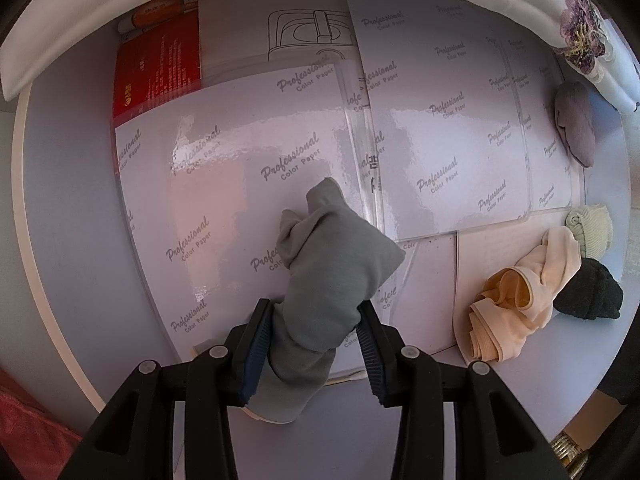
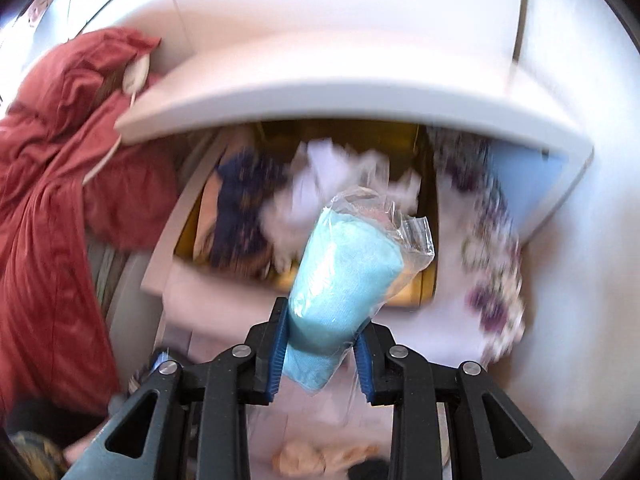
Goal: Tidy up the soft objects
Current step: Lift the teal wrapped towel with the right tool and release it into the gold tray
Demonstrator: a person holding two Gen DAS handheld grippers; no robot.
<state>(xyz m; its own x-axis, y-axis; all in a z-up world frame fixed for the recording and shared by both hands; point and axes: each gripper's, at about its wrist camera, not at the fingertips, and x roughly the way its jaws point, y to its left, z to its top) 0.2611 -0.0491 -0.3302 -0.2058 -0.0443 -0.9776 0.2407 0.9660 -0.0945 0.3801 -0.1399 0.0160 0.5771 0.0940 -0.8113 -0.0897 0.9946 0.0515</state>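
My left gripper (image 1: 314, 312) is shut on a grey rolled sock (image 1: 328, 264) and holds it above a round table (image 1: 72, 200) covered with glossy paper sheets (image 1: 248, 168). At the table's right edge lie a peach cloth (image 1: 516, 300), a black knit piece (image 1: 592, 292), a cream knit piece (image 1: 592, 228) and a mauve soft piece (image 1: 576, 124). My right gripper (image 2: 320, 320) is shut on a light blue rolled cloth in clear plastic wrap (image 2: 344, 276), held in front of an open yellow-lined box (image 2: 416, 296) with white and dark fabrics inside. That view is blurred.
A red booklet (image 1: 156, 68) and an orange pen (image 1: 160, 16) lie at the table's far left. A white floral cushion (image 1: 580, 32) borders the far right. A red garment (image 2: 52, 200) hangs left of the box, under a white curved ledge (image 2: 340, 100).
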